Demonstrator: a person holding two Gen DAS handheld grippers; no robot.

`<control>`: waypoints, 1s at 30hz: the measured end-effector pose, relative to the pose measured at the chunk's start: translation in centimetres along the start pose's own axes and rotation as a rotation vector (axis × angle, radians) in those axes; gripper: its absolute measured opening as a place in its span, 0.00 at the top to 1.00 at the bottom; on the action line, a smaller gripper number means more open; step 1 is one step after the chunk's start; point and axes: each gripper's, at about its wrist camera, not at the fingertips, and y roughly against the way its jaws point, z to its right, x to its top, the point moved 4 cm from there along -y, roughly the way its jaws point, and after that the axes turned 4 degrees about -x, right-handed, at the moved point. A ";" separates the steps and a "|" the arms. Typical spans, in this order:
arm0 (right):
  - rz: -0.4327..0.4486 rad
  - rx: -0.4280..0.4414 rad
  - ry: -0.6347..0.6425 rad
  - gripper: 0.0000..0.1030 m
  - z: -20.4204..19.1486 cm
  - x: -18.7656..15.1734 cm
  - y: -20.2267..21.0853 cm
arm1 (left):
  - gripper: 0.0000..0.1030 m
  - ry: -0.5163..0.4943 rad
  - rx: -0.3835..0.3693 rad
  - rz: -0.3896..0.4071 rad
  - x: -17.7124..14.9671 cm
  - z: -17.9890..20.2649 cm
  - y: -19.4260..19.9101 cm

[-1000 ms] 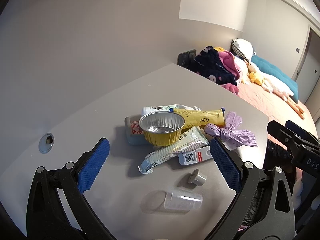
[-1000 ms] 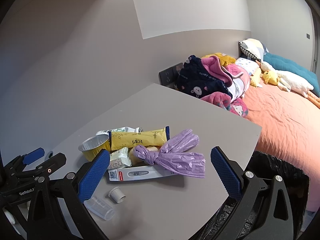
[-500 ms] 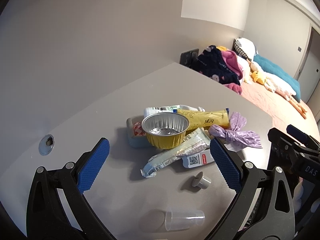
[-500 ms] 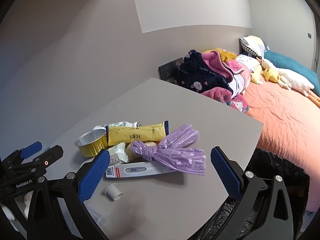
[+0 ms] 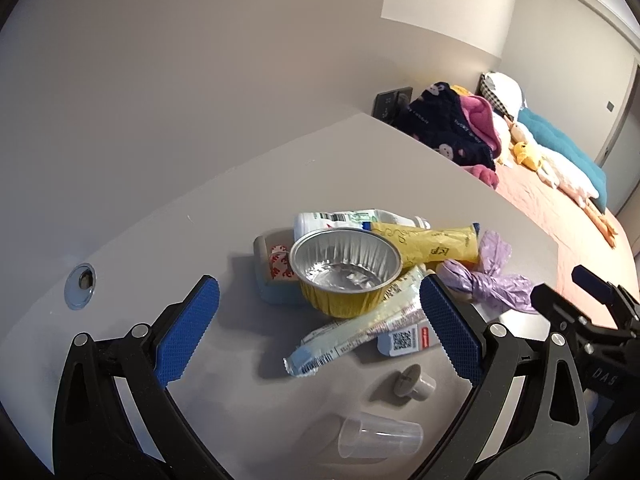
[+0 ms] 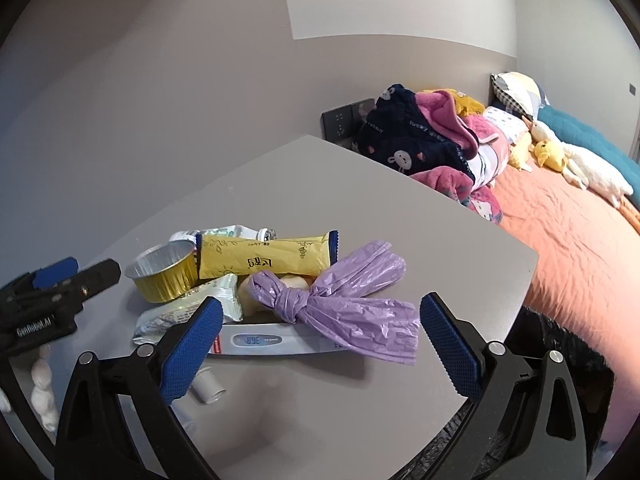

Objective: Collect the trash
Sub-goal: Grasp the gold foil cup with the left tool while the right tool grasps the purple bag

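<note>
A heap of trash lies on the grey table (image 5: 360,160). In the left wrist view my left gripper (image 5: 316,332) is open, with a foil cup (image 5: 344,268) and a long pale wrapper (image 5: 360,328) just ahead of its fingers. A yellow packet (image 5: 432,240), a white bottle (image 5: 340,218), a small grey cap (image 5: 410,380) and a clear plastic cup (image 5: 380,438) lie around. My right gripper (image 6: 320,350) is open above a knotted purple bag (image 6: 340,304) and a thermometer box (image 6: 276,342). The yellow packet (image 6: 264,260) and foil cup (image 6: 164,276) sit behind.
A black bin bag (image 6: 560,352) stands at the table's right edge beside a bed with an orange cover (image 6: 580,240). Piled clothes (image 6: 424,140) and soft toys lie on the bed. A cable hole (image 5: 81,280) marks the table's left side. A wall socket (image 6: 344,120) sits behind.
Both grippers have moved forward toward the heap, which looms larger now. The clear cup has slid to the bottom of the left wrist view. Both stay open.
</note>
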 end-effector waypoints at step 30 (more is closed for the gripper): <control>-0.142 0.018 0.109 0.96 -1.1 -0.7 -6.5 | 0.90 0.149 -0.055 -0.214 -0.7 -3.3 -6.9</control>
